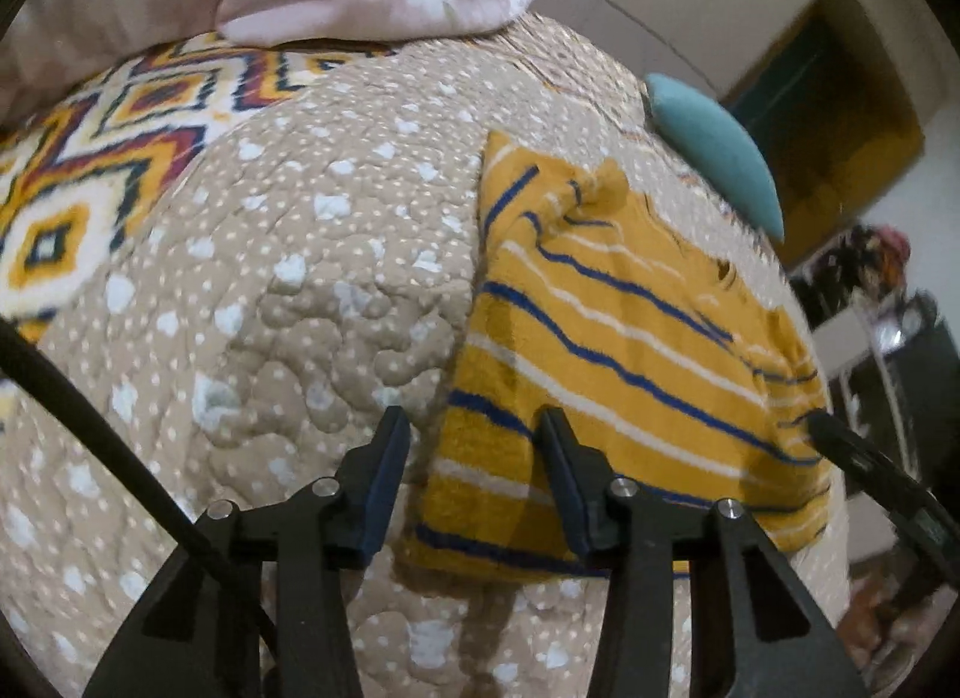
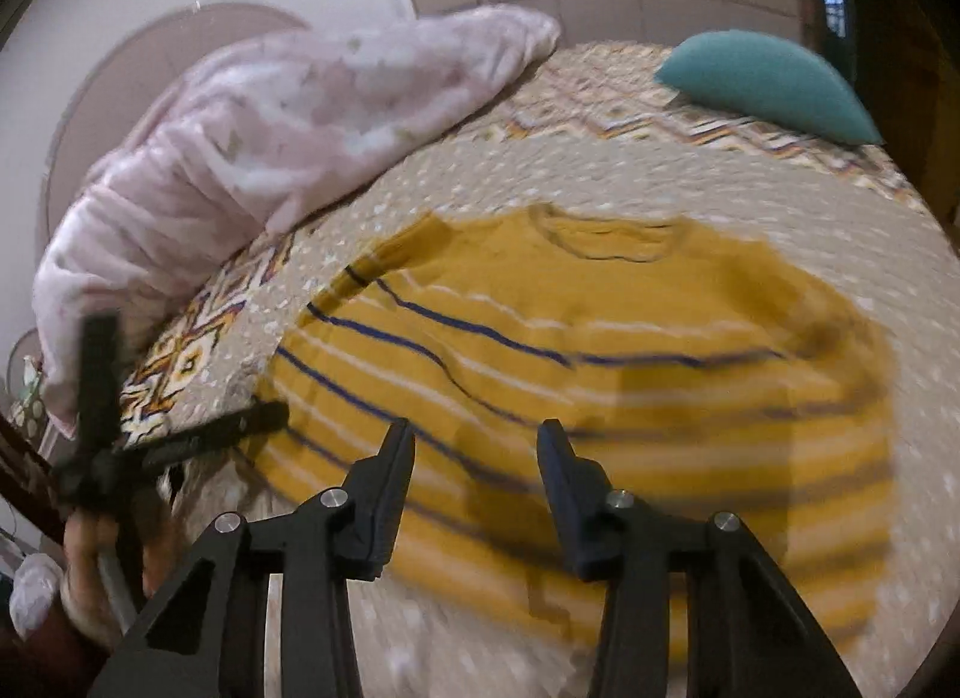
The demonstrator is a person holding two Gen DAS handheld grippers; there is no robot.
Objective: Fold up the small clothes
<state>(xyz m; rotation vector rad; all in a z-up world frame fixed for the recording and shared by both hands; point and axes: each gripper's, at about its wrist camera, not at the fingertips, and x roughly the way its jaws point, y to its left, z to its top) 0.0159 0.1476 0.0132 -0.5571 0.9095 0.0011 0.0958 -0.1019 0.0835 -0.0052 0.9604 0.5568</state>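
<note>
A small mustard-yellow shirt with blue and white stripes (image 1: 630, 350) lies flat on a beige dotted quilt (image 1: 300, 278). In the left wrist view my left gripper (image 1: 474, 419) is open and empty over the shirt's near left edge. In the right wrist view the shirt (image 2: 600, 374) lies spread out with its neckline at the far side. My right gripper (image 2: 474, 434) is open and empty just above the shirt's lower part. The left gripper (image 2: 180, 434) shows at the shirt's left edge in that view.
A pink blanket (image 2: 270, 128) is heaped at the far left of the bed. A teal cushion (image 2: 768, 80) lies at the far right. A patterned bedsheet (image 1: 90, 170) shows beyond the quilt. The bed's right edge drops off near the shirt.
</note>
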